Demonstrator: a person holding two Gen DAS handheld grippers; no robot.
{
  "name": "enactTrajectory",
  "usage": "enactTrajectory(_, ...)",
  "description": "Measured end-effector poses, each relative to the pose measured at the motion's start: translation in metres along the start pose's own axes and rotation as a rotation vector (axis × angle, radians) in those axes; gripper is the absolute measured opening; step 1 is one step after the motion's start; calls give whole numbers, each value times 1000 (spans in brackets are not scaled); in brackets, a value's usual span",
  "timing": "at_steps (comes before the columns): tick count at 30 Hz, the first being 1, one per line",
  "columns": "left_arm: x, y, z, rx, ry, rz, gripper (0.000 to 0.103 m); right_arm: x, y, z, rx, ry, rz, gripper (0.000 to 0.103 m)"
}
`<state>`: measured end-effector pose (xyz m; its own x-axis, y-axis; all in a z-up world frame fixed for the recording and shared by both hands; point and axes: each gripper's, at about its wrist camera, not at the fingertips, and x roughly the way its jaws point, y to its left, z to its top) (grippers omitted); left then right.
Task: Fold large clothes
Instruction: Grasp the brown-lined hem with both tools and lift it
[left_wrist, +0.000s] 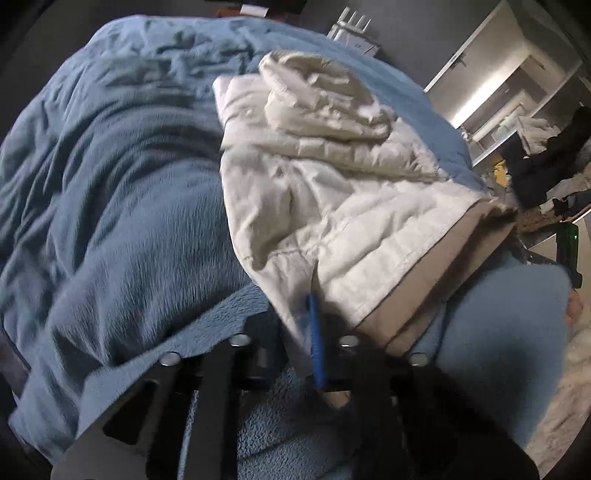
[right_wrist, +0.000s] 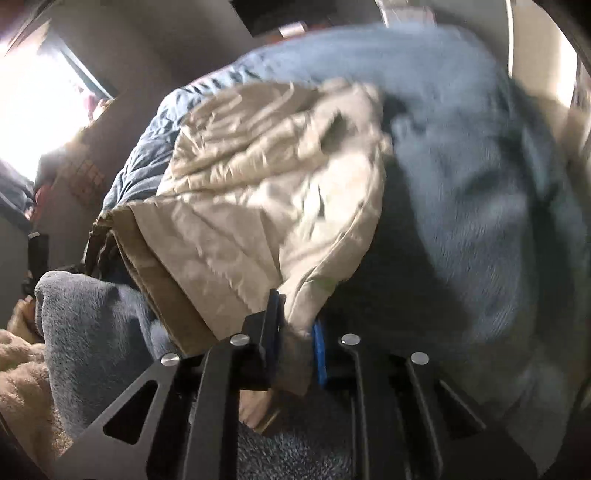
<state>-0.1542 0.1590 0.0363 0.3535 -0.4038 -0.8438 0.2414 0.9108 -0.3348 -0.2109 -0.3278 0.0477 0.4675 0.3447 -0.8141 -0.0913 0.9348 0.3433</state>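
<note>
Black gripper frames fill the bottom of both my wrist views, and past them I work from the biggest thing down. Widest of all is the blue blanket (left_wrist: 110, 206), a fleecy spread covering the bed under everything else. On top of it lies the piece I am folding, a cream quilted jacket (left_wrist: 332, 206), bulky and rumpled, its tan lining showing along the near hem. My left gripper (left_wrist: 314, 332) has its jaws closed on the near edge of that jacket, cloth pinched against the blue pad. My right gripper (right_wrist: 295, 339) is clamped the same way on the hem at the other side, with fabric bunched between its pads. I judge that I am at the start of a fold: both corners of the near hem are taken, and the jacket has barely left the blanket. Next I need to raise both hands together, keep the hem taut between them, and carry it away from me over the body of the jacket toward the collar, watching that the slippery shell does not slide out of either grip.
</note>
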Motion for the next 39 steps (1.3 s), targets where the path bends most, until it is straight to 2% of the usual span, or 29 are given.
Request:
enactTrajectory(4, -19, 2, 24, 22, -79, 9, 9, -21, -1, 29, -25, -93, -28, 12)
enactTrajectory(11, -30, -1, 83, 68, -200, 10, 8, -25, -4, 97, -73, -222, -32, 11)
enactTrajectory(16, -32, 7, 137, 61, -263, -4, 8, -16, -15, 153, -49, -293, -31, 11)
enactTrajectory(21, -15, 13, 198, 64, -290, 28, 9, 14, -24, 221, -38, -340, -76, 11)
enactTrajectory(25, 12, 28, 241, 23, -286, 47, 9, 51, -36, 265, 4, -356, -109, 11)
enactTrajectory(29, 54, 44, 278, -8, -243, 93, 9, 95, -48, 298, 50, -349, -135, 12)
enactTrajectory(35, 112, 66, 309, -33, -163, 140, 10, 163, -69, 331, 102, -290, -176, 12)
enactTrajectory(39, 145, 80, 319, -42, -119, 171, 11, 203, -82, 339, 125, -241, -209, 12)
